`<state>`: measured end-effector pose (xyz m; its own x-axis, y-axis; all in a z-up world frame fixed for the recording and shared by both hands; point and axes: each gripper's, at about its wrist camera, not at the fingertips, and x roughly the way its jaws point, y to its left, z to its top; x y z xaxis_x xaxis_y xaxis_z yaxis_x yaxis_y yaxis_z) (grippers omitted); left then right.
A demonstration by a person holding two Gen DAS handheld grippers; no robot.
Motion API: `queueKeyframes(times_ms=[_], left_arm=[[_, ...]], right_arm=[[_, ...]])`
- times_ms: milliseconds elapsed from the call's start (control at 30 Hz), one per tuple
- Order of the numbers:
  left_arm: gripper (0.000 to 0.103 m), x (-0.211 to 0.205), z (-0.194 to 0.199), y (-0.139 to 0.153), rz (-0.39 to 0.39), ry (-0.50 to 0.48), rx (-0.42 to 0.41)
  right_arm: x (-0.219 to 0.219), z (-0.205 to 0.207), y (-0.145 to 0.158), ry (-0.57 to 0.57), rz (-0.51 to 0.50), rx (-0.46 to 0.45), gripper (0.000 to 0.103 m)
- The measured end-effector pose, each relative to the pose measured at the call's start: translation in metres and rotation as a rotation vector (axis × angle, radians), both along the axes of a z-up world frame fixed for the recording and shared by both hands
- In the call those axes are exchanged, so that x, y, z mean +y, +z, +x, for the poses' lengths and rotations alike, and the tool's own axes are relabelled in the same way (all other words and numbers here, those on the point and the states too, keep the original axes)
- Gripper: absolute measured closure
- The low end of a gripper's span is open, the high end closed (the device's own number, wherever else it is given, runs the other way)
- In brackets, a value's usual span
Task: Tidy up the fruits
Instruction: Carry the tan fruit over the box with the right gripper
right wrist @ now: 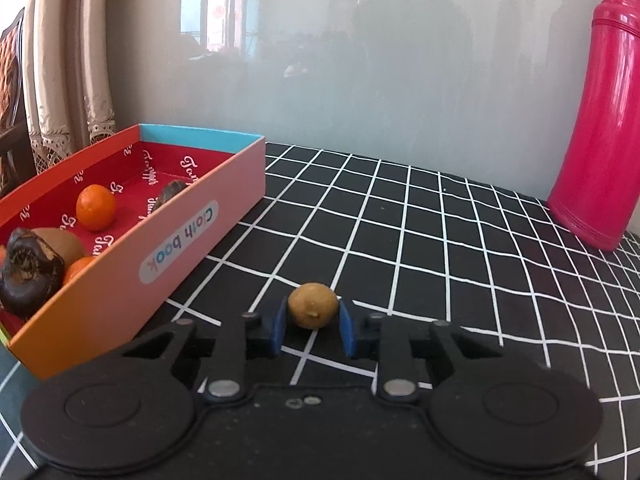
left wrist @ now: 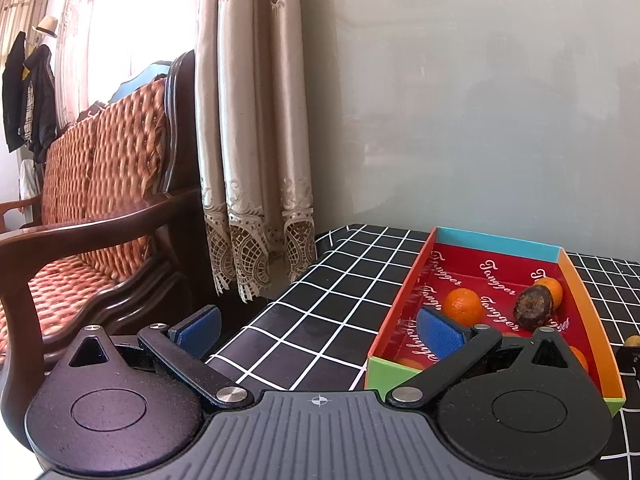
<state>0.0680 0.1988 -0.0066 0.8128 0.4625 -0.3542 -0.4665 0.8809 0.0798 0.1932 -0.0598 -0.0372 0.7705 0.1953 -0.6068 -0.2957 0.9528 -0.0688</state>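
The right hand-held gripper [right wrist: 313, 326] is tipped down toward the surface [right wrist: 440, 240], which is draped in a black cloth with a white grid. Its blue pads [right wrist: 347, 330] are drawn in against a small tan-brown fruit [right wrist: 313, 305], one on either side of it, so the fruit is gripped where it sits on the cloth, just beside the long side of the box [right wrist: 176, 240]. Whether the fruit is lifted clear of the cloth or resting on it is hard to say from here.

The left hand-held gripper [left wrist: 318, 330] is held more nearly level, pointing at the near left corner of the surface, with its jaws spread wide and nothing between them. Its right finger [left wrist: 440, 334] stands in front of the box's near end and covers part of what lies inside.

In the box, a mandarin [left wrist: 463, 306] lies near the middle, and a dark, shrivelled fruit [left wrist: 534, 306] sits in front of a second orange one [left wrist: 554, 289] by the far right wall. From the right wrist view, a brown kiwi-like fruit [right wrist: 60, 243] and another dark wrinkled piece [right wrist: 26, 276] show at the near end, both partly cut off by the box wall and the frame edge.

A pink flask [right wrist: 600, 120] stands at the far right, its top cropped.
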Motion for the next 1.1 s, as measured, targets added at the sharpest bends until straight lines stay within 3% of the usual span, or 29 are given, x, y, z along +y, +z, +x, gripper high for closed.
queueKeyframes(times_ms=[1100], left_arm=[[0.0, -0.023, -0.005, 0.002, 0.007, -0.03, 0.004]], right_arm=[[-0.009, -0.047, 0.065, 0.018, 0.06, -0.126, 0.077]])
